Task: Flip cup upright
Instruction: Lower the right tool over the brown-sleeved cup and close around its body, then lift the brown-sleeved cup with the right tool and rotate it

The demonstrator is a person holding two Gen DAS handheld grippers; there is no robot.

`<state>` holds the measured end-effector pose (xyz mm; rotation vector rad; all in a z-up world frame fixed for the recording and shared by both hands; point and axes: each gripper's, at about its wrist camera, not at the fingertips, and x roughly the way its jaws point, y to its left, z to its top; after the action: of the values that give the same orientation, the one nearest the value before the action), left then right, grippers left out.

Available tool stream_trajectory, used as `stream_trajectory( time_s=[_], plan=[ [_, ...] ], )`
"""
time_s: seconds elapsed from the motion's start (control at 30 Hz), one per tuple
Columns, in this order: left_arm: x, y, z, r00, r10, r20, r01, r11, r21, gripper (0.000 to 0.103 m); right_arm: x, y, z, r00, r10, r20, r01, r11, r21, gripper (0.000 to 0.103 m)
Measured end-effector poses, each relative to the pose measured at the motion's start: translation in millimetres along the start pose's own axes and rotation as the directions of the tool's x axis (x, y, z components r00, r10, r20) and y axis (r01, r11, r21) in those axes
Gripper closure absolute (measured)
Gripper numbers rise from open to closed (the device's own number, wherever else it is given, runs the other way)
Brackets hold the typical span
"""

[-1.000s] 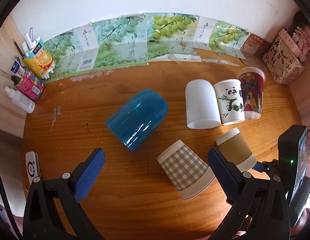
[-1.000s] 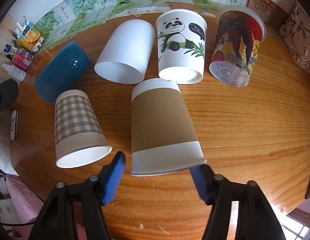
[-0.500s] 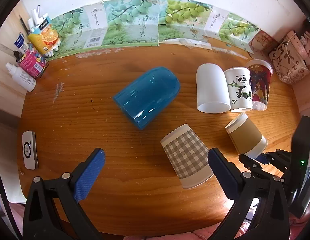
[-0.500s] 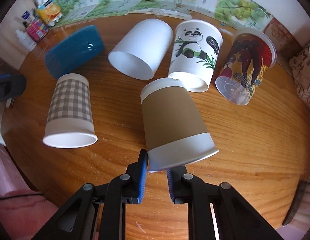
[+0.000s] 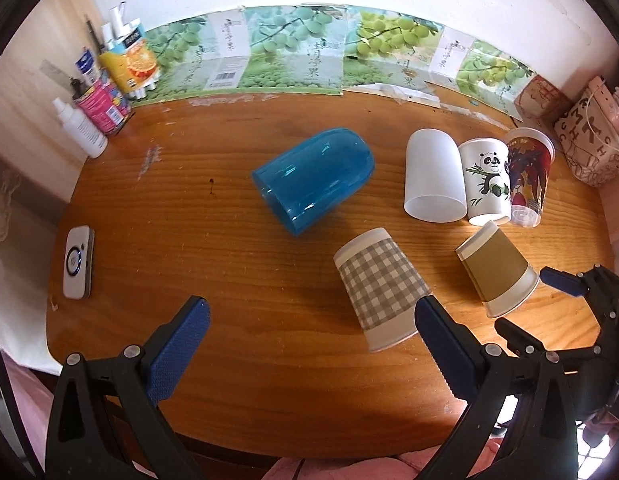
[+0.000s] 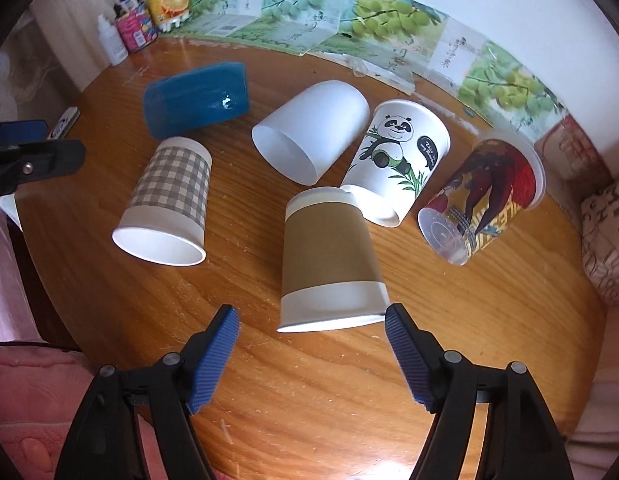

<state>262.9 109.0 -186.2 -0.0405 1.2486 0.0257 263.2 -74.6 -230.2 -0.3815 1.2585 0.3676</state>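
Several cups lie on their sides on a round wooden table (image 5: 237, 280). A brown-sleeved paper cup (image 6: 329, 264) lies with its mouth toward my right gripper (image 6: 311, 344), which is open just short of the rim and holds nothing. It also shows in the left wrist view (image 5: 497, 268). A grey checked cup (image 5: 379, 284) (image 6: 169, 200) lies beside it. A blue plastic cup (image 5: 313, 178) (image 6: 197, 98) lies mid-table. My left gripper (image 5: 309, 344) is open and empty near the front edge.
A white cup (image 6: 309, 130), a panda cup (image 6: 397, 156) and a red printed clear cup (image 6: 481, 196) lie in a row behind. Bottles and cartons (image 5: 109, 88) stand back left. A small white device (image 5: 77, 262) lies left. A patterned bag (image 5: 589, 136) sits right.
My right gripper was open, shut at the brown cup's rim half a second ago, and is open again, drawn back a little. My left gripper has pulled back slightly.
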Motion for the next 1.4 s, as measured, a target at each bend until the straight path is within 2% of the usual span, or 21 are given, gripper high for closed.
stream_trajectory(
  time_s=[0.13, 0.23, 0.53, 0.67, 0.8, 0.97, 1.1, 1.17, 1.3, 1.37, 1.4],
  plan=[
    [-6, 4, -10, 1.000, 0.015, 0.012, -0.015, 0.999, -0.050, 0.001, 1, 0, 4, 1.000, -0.019, -0.019, 0.018, 0.998, -0.055, 0.023],
    [-9, 8, -18, 0.999, 0.028, 0.015, -0.026, 0.995, -0.092, 0.001, 1, -4, 3, 1.000, 0.001, -0.007, -0.001, 0.997, -0.072, 0.022],
    [-15, 16, -44, 0.997, 0.071, 0.005, -0.068, 0.973, -0.219, 0.001, 31, 1, 15, 0.996, 0.042, -0.079, -0.050, 0.992, -0.112, 0.023],
    [-21, 19, -59, 0.995, 0.097, 0.004, -0.093, 0.961, -0.260, 0.001, 37, -2, 15, 0.995, 0.051, -0.083, -0.063, 0.987, -0.150, 0.035],
    [-25, 17, -70, 0.993, 0.117, -0.011, -0.116, 0.949, -0.294, 0.001, 36, -1, 10, 0.995, 0.074, -0.072, -0.089, 0.969, -0.230, 0.036],
    [-30, 10, -82, 0.992, 0.129, -0.008, -0.124, 0.940, -0.317, 0.001, 33, 0, -2, 0.988, 0.115, -0.099, -0.142, 0.932, -0.334, 0.037],
    [-33, 4, -93, 0.991, 0.135, -0.010, -0.131, 0.935, -0.328, 0.001, 23, 2, -14, 0.990, 0.118, -0.081, -0.142, 0.871, -0.470, 0.038],
    [-33, 1, -98, 0.991, 0.135, -0.012, -0.131, 0.933, -0.335, 0.001, 16, 5, -25, 0.989, 0.132, -0.066, -0.147, 0.819, -0.555, 0.038],
    [-34, -4, -108, 0.991, 0.134, -0.022, -0.133, 0.927, -0.351, 0.001, 5, 13, -46, 0.989, 0.144, -0.041, -0.129, 0.671, -0.730, 0.038],
    [-34, -7, -113, 0.991, 0.134, -0.025, -0.134, 0.925, -0.357, 0.001, 1, 16, -59, 0.988, 0.147, -0.040, -0.118, 0.571, -0.812, 0.038],
    [-34, -9, -115, 0.990, 0.136, -0.025, -0.136, 0.924, -0.358, 0.001, -1, 19, -62, 0.988, 0.148, -0.041, -0.115, 0.536, -0.836, 0.038]
  ],
)
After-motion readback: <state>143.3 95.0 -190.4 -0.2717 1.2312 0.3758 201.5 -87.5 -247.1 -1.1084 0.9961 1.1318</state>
